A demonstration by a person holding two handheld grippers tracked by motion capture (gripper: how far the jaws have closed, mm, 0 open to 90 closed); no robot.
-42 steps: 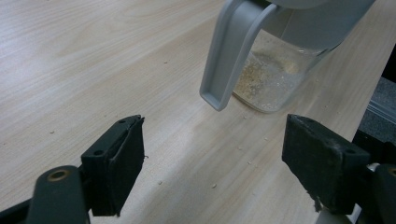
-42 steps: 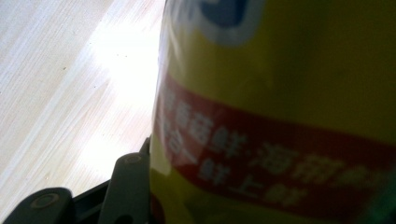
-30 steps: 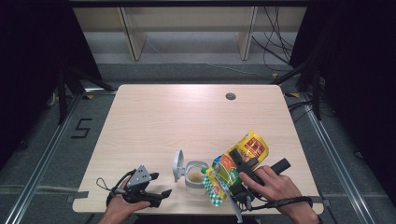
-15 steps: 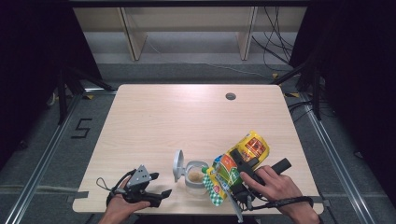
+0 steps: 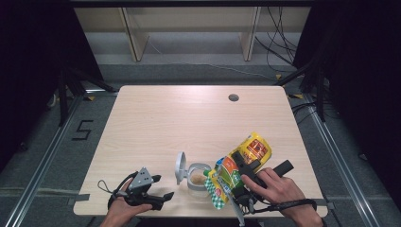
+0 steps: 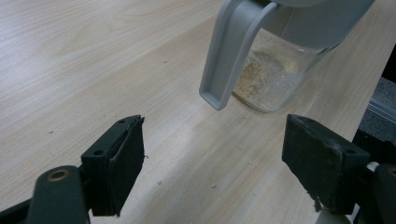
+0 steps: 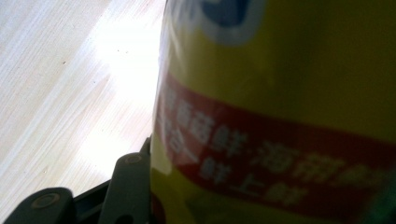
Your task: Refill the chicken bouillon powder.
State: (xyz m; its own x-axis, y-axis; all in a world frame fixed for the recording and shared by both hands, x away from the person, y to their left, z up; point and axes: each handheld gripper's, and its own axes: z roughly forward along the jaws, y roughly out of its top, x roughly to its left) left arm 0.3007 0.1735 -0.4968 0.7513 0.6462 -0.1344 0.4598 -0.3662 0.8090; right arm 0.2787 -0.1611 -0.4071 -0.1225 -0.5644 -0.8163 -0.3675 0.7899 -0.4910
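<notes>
High view: we see almost nothing changed across the last second; both hands sit where they were and the snack bag (image 5: 241,168) keeps the same tilt, its open end low and toward the clear jar (image 5: 197,178), its yellow end raised away to the right. Our right gripper (image 5: 243,175) lies under the person's right hand (image 5: 274,187) at the near edge of the table (image 5: 189,118), clamped across the bag's middle. The jar stands just left of the bag's mouth, with its grey lid (image 5: 180,166) swung up on the left side and a pale layer of crumbs in the bottom. We judge the pour to be paused or trickling, since the level looks the same as before. Our left gripper (image 5: 156,198) rests on the table near the left front corner, apart from the jar. Left gripper view: the jaws stand wide apart with nothing between them but bare wood and stray crumbs; the jar (image 6: 275,70) and its hanging lid (image 6: 231,51) are ahead, untouched, so nothing steadies the jar. Right gripper view: the bag's yellow and red print (image 7: 280,116) presses close against the lens; one black jaw shows at the lower left, tight against the film, and the jaws are about half closed on the bag. With no movement, we reckon the bag needs more tilt or a shake.
</notes>
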